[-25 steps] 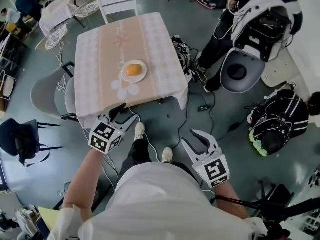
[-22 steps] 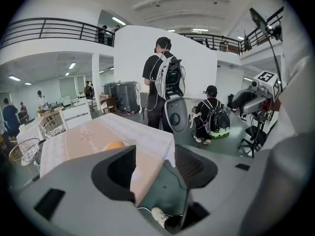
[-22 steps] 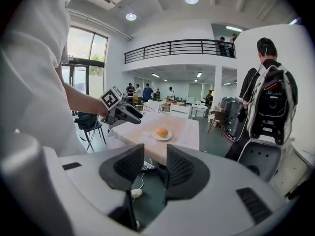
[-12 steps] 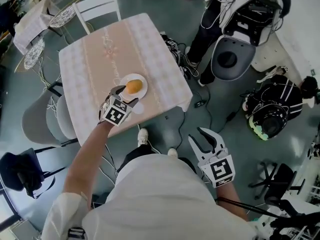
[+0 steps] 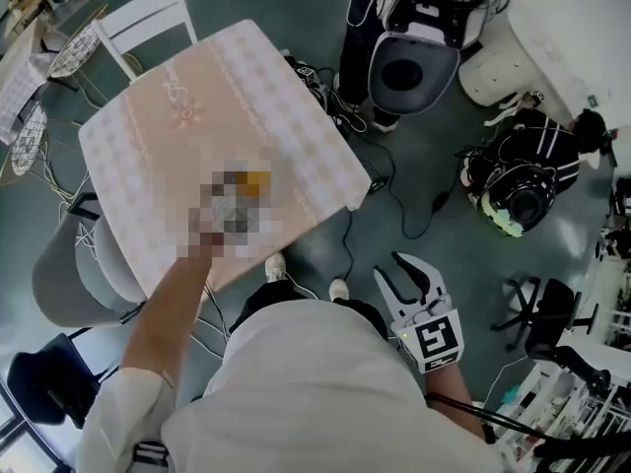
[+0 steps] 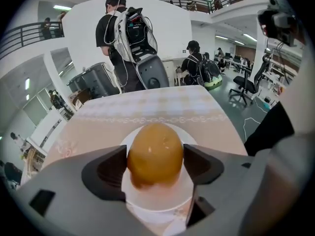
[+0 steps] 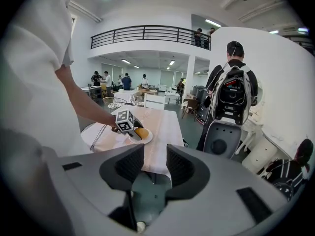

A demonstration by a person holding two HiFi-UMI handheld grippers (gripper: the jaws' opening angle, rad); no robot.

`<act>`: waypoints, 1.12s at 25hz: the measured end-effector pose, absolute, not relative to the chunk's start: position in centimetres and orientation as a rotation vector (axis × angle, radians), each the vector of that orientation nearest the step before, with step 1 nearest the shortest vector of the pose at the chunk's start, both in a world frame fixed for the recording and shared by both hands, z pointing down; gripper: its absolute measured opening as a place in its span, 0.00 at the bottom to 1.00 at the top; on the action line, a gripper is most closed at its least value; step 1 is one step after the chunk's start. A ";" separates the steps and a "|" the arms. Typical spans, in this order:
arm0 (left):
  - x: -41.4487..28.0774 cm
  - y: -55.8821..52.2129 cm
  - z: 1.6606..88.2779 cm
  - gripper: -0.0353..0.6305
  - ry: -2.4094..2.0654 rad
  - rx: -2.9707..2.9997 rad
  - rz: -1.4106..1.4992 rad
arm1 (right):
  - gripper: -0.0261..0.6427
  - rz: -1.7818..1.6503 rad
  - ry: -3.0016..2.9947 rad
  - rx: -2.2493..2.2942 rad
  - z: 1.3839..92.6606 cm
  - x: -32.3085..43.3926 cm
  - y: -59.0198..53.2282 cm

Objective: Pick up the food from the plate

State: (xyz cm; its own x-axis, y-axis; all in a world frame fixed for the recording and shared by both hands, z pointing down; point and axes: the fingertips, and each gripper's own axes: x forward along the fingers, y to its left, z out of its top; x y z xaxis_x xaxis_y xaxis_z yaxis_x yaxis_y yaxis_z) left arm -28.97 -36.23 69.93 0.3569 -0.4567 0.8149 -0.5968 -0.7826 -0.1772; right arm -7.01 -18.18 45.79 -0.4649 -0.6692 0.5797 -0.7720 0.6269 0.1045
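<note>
Left claw [image 6: 155, 162] out over the counter [image 6: 147, 108], at mid-frame in its own view. The food [image 6: 155, 146], a round orange-yellow lump, fills the gap between the jaws. The dark pad on each side sits flush against its flank, so you are pinching it at its widest part. Its underside rests on the white plate [image 6: 157, 198], which shows below and behind it and lies toward the near edge of the checked cloth. In the head view a mosaic patch covers this spot at centre-left; only a bit of orange shows at the patch's right edge, and your left arm [image 5: 163, 323] runs up to it from the lower left. The right gripper view, looking across from the side, shows the marker cube [image 7: 124, 121] just left of the food, with the claw's tip on the plate. Right claw [image 5: 402, 282] hangs low at lower right of the head view, beside your hip and well away from the counter. Its jaws are spread with only floor between them. A person with a backpack rig [image 6: 129, 38] stands beyond the counter's far edge, upper centre of the left gripper view.
</note>
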 end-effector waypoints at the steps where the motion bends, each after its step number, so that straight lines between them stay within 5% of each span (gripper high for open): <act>1: -29.2 -36.6 70.2 0.59 -0.960 2.445 1.419 | 0.26 0.234 -2.251 1.139 45.7 -7.0 -18.4; 14: -28.7 -36.1 67.8 0.59 -1.039 2.416 1.324 | 0.26 0.195 -2.262 1.197 45.5 -3.7 -18.0; 28: -25.0 -29.6 52.5 0.59 -1.260 2.336 0.742 | 0.26 0.111 -2.444 0.936 44.1 -2.0 -18.0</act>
